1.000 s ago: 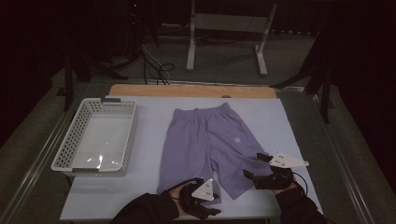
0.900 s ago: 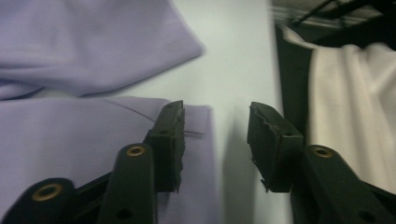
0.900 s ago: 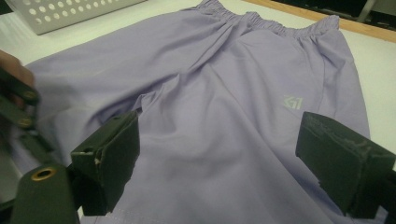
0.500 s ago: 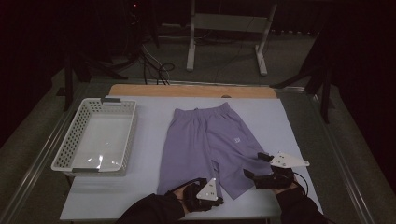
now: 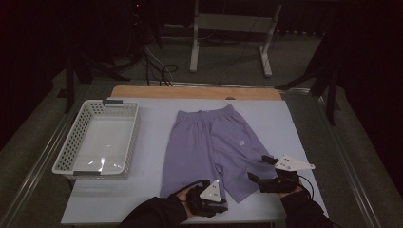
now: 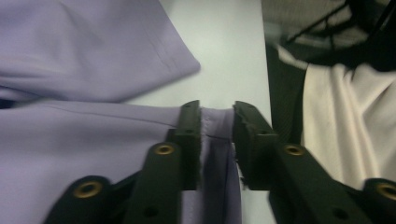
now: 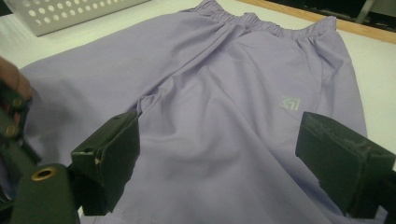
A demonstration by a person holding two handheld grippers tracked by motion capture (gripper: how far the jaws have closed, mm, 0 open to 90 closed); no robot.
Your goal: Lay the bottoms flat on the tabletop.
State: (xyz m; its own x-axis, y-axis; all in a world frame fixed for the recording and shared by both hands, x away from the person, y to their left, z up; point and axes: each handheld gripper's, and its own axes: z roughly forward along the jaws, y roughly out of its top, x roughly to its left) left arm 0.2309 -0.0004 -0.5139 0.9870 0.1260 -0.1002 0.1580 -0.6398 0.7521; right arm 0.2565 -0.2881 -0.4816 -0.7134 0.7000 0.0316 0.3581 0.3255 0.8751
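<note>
Shorts (image 5: pixel 214 142) lavender, flat on table, elastic waistband far.

A small pale logo on the purple shorts (image 7: pixel 290 103) cannot be read

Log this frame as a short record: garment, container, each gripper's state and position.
garment: purple shorts spread flat on the table, waistband at the far side
container: white basket to the left of the shorts, apart from them
left gripper: at the near hem of one leg; a fold of hem stands between the jaws, which have just been opening; no clear pinch
right gripper: jaws wide open over the other leg's hem, nothing held
logo: small pale mark on one leg
</note>
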